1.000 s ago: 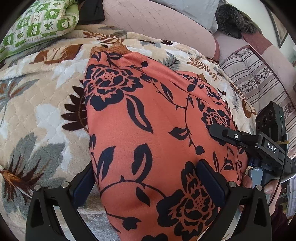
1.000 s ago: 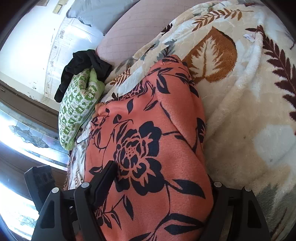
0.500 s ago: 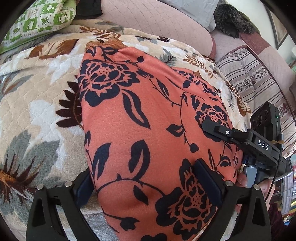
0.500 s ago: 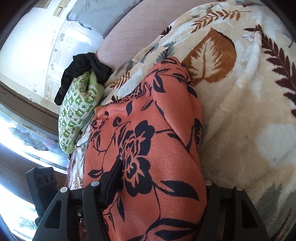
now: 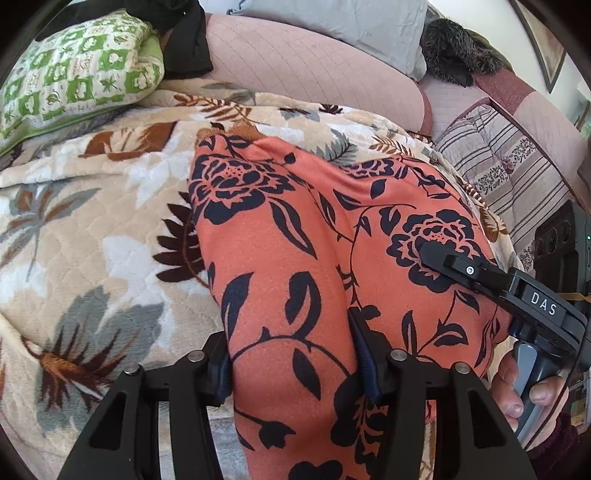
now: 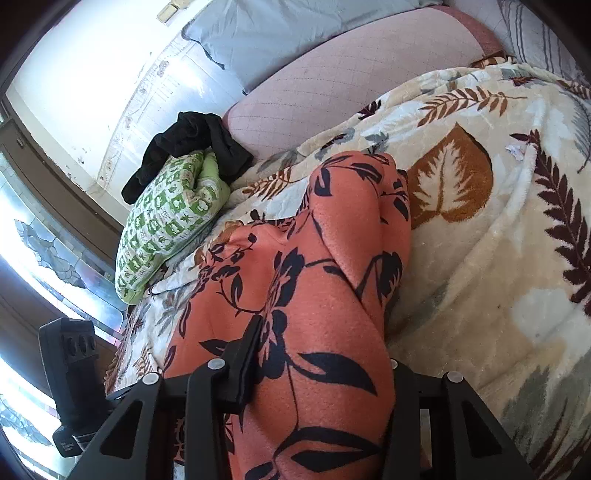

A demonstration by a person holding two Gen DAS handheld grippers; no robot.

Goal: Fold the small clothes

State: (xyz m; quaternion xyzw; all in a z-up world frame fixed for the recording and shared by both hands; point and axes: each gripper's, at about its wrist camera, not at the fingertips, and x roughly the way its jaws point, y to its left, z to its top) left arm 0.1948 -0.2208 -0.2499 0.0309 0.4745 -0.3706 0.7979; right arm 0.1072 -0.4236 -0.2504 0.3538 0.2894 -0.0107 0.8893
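An orange garment with a black flower print [image 5: 295, 236] lies on a leaf-patterned blanket [image 5: 92, 221] and bunches up toward me. My left gripper [image 5: 295, 365] is shut on its near edge, cloth pinched between the pads. The right gripper's finger [image 5: 454, 266] rests on the same garment at the right of the left wrist view. In the right wrist view the garment [image 6: 325, 280] fills the middle, and my right gripper [image 6: 317, 373] is shut on its near edge. The far end of the garment stays on the blanket [image 6: 498, 258].
A green checked pillow [image 5: 74, 70] and a black cloth [image 5: 184, 40] lie at the far left. A pink quilted bolster [image 5: 314, 62] and a grey pillow [image 5: 351, 26] run along the back. A striped cushion [image 5: 498, 162] sits at the right. A window [image 6: 33, 266] is at the left.
Both grippers have closed on the garment's near edge and drawn back, so the cloth bunches into a ridge between them. The far end has not shifted.
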